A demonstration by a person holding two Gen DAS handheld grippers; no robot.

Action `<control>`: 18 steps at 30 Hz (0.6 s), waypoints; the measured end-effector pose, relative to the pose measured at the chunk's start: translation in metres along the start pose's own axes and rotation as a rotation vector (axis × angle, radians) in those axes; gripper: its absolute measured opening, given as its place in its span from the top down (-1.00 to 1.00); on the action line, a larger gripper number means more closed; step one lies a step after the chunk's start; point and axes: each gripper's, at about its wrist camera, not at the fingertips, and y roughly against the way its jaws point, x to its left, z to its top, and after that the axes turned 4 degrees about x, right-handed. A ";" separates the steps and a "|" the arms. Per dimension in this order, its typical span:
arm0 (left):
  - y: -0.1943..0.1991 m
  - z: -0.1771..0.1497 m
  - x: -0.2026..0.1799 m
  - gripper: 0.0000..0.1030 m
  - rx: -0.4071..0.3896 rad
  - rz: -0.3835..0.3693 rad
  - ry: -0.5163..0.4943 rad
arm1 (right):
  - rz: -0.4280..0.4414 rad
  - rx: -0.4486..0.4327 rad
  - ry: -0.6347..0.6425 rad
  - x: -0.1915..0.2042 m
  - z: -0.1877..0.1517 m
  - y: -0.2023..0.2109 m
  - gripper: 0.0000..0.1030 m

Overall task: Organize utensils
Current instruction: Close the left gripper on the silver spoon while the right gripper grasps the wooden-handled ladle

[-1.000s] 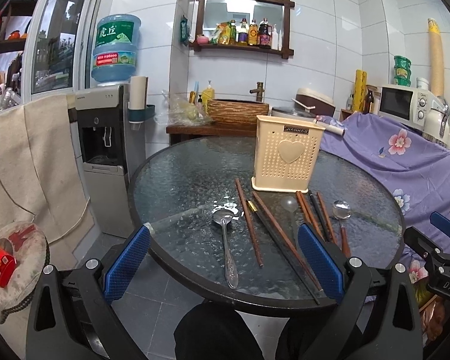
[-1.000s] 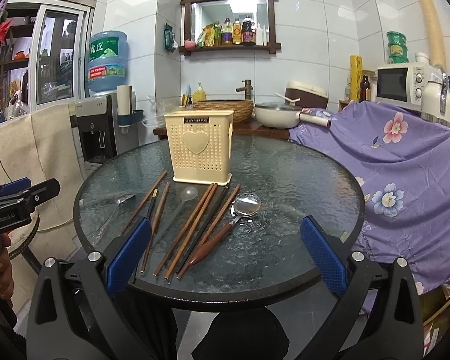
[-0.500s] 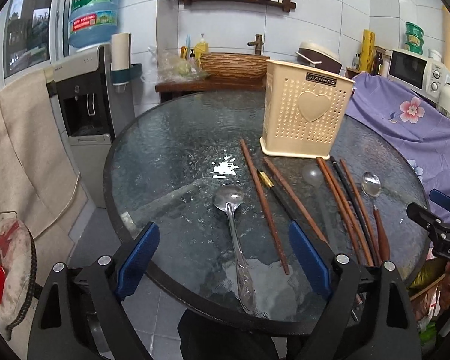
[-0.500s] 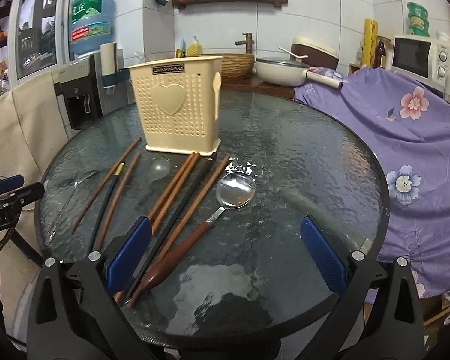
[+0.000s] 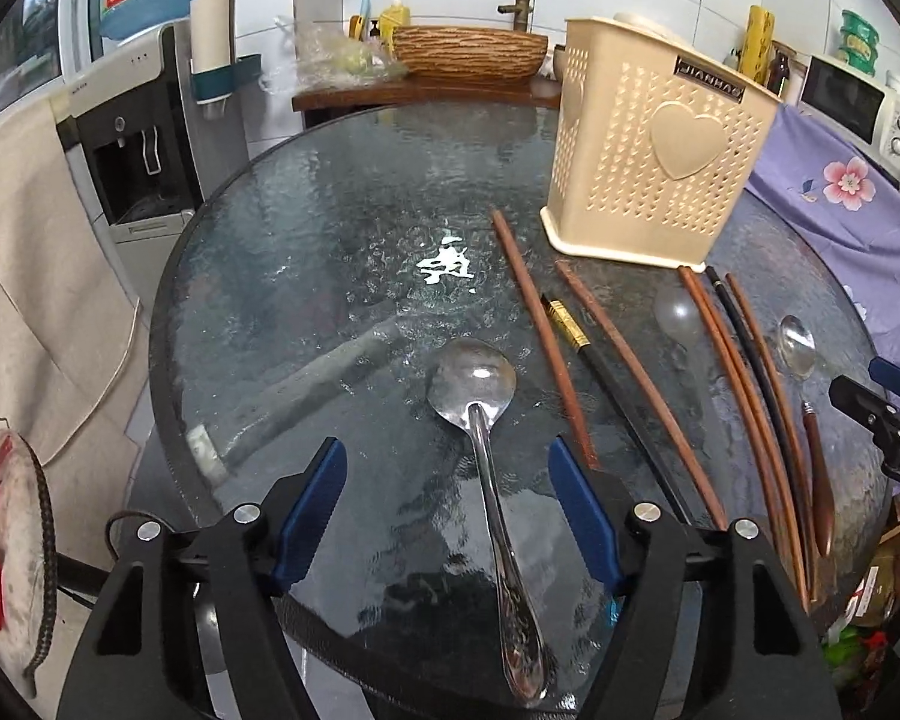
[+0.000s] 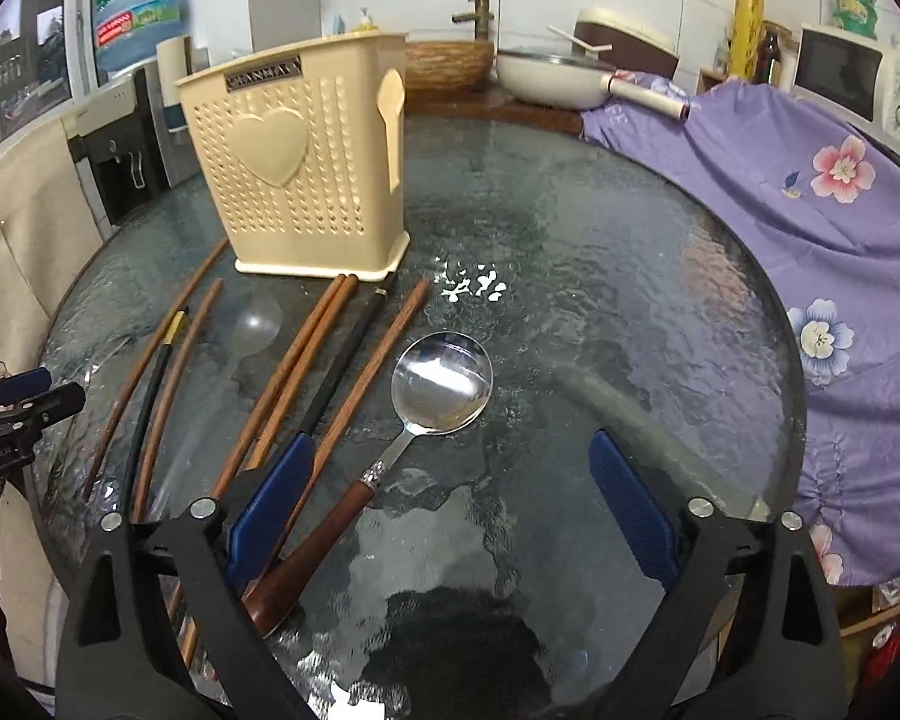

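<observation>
Blue pads (image 5: 311,510) on the left gripper (image 5: 447,507) sit apart, and the jaws have just been closing a little. The long handle of a shiny metal spoon (image 5: 473,381) lies between them on the table, but the pads do not touch it. The spoon's bowl points away, toward the middle of the round glass table (image 5: 306,300). Just to the right of this spoon lie two brown chopsticks (image 5: 546,348) with a black chopstick (image 5: 624,396) that has a gold band between them. Farther right lie more brown and black chopsticks beside a clear plastic spoon (image 5: 678,315). The right gripper (image 6: 450,504) is spread wide, and its jaws have just been closing a tiny bit. Nothing is pressed between its pads. A spoon with a wooden handle (image 6: 441,381) lies between its fingers, nearer the left pad (image 6: 270,504), with its round bowl pointing away. To the left of it lie four chopsticks (image 6: 306,354) in a loose bunch, three brown and one black. The cream utensil holder (image 6: 297,165) stands upright at the far ends of the chopsticks, with a heart on its front and small holes all over. Its inside cannot be seen. A purple flowered cloth (image 6: 810,192) hangs just past the right edge of the table. A water dispenser (image 5: 144,138) stands behind the table on the left.
</observation>
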 end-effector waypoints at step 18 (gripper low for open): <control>-0.016 0.010 -0.001 -0.06 0.055 -0.004 -0.007 | -0.001 0.133 -0.041 0.001 0.012 -0.040 -0.41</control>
